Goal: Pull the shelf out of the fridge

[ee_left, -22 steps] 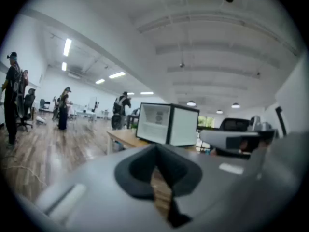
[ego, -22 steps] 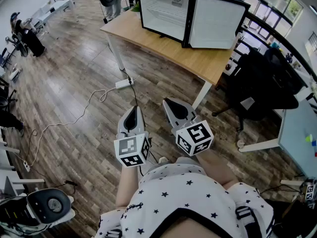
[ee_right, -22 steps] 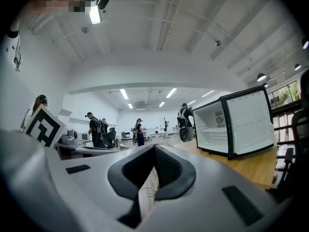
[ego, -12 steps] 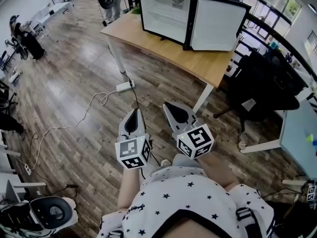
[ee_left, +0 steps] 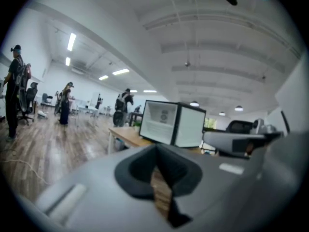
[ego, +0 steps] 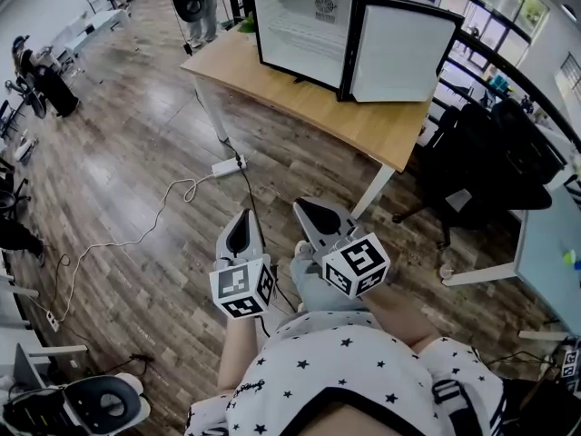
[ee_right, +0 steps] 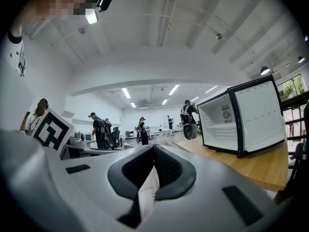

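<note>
Pressing together on nothing, left claw (ego: 244,216) and right claw (ego: 303,207) face the fridge (ego: 296,27).

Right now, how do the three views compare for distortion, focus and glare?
Head view: sharp, edges bowed, sheen on the wood floor. Left gripper view: heavy fisheye, dark corners, its claw blurred close up. Right gripper view: same fisheye, fridge crisp, ceiling lights bright.
</note>
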Demonstrator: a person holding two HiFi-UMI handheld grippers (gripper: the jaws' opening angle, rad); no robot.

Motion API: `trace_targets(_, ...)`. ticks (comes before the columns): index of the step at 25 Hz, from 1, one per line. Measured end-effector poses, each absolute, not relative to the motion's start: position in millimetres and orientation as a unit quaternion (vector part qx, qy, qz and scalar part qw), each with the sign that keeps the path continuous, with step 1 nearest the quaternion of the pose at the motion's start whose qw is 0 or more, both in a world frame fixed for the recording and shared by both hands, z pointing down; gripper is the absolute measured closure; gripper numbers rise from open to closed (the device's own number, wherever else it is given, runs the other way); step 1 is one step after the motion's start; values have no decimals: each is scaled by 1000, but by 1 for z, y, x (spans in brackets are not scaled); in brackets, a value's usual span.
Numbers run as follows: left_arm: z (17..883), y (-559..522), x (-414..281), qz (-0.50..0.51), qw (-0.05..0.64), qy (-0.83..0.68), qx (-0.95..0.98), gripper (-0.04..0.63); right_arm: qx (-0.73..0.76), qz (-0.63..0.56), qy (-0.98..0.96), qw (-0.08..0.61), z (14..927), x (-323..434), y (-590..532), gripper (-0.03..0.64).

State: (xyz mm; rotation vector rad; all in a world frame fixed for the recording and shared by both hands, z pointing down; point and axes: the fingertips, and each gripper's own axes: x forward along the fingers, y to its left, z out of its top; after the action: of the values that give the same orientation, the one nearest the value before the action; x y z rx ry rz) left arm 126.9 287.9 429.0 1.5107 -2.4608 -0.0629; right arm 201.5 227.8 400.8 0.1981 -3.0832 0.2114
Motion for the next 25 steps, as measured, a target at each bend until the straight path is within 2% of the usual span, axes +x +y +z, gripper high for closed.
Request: trace_targets(25,424,109,-66,-11,132,-836,532,589,81,61,-995,19,397,11,46,597)
